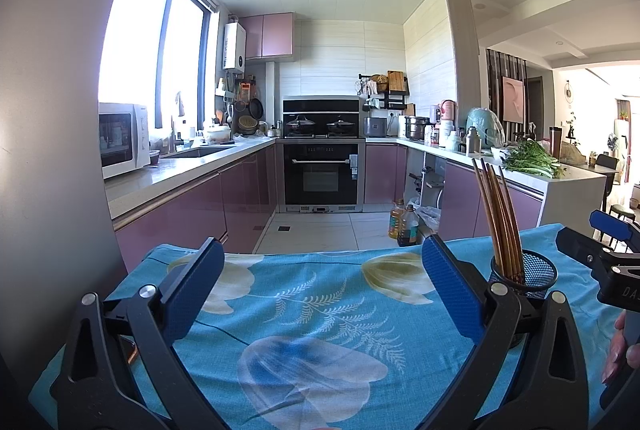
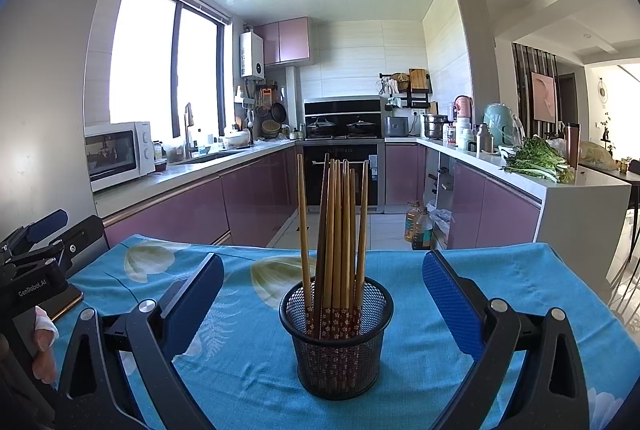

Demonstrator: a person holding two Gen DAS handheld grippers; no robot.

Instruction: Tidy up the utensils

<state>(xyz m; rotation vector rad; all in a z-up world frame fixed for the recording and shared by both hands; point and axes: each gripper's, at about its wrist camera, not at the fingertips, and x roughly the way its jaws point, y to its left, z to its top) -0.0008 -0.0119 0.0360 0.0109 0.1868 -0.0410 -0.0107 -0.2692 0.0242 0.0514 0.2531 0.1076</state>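
Right gripper (image 2: 323, 306) spread wide, empty, flanking mesh cup (image 2: 336, 338) on blue cloth (image 2: 500, 294). Left gripper (image 1: 323, 294) likewise spread, empty, cup off to its right. Chopsticks (image 2: 334, 230) upright in cup: likely light, stiff, smooth, prone to slip; pinch mid-shaft. Cup probably light, tippy. Legible: "GenRobot.AI" on left gripper body.

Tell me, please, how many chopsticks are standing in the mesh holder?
8 chopsticks show, all upright in the black mesh holder on the blue cloth, bunched centrally with one leaning left; overlap may hide more.
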